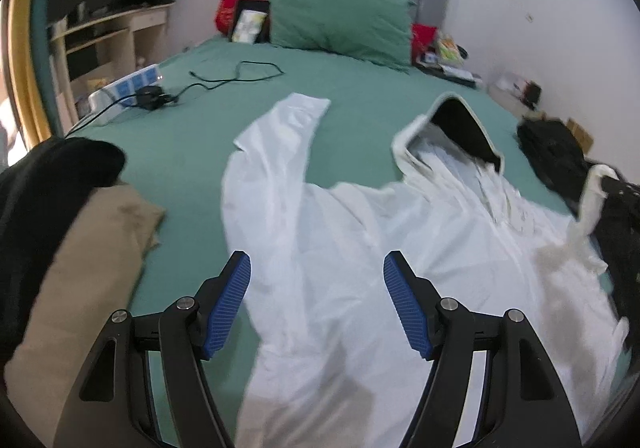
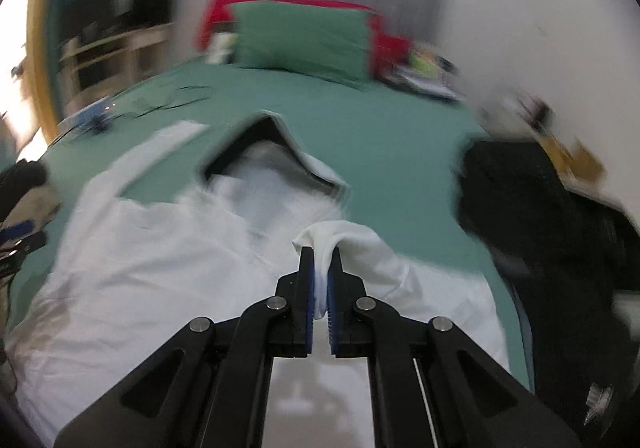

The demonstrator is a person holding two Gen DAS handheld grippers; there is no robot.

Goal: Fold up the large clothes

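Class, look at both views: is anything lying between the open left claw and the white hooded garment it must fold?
Nothing visible blocks it. The left claw hangs open directly over the white hooded garment; the tan cloth lies off to its left.

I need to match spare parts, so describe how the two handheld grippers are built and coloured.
Both look alike. The left gripper has black, angular linkage arms with triangular cut-outs, round silver pivot pins and blue ribbed pads. The right gripper shows the same black frame, silver pins and blue pads. No cables or markings are visible.

No readable text, labels, brands, numbers or signs on anything in either view
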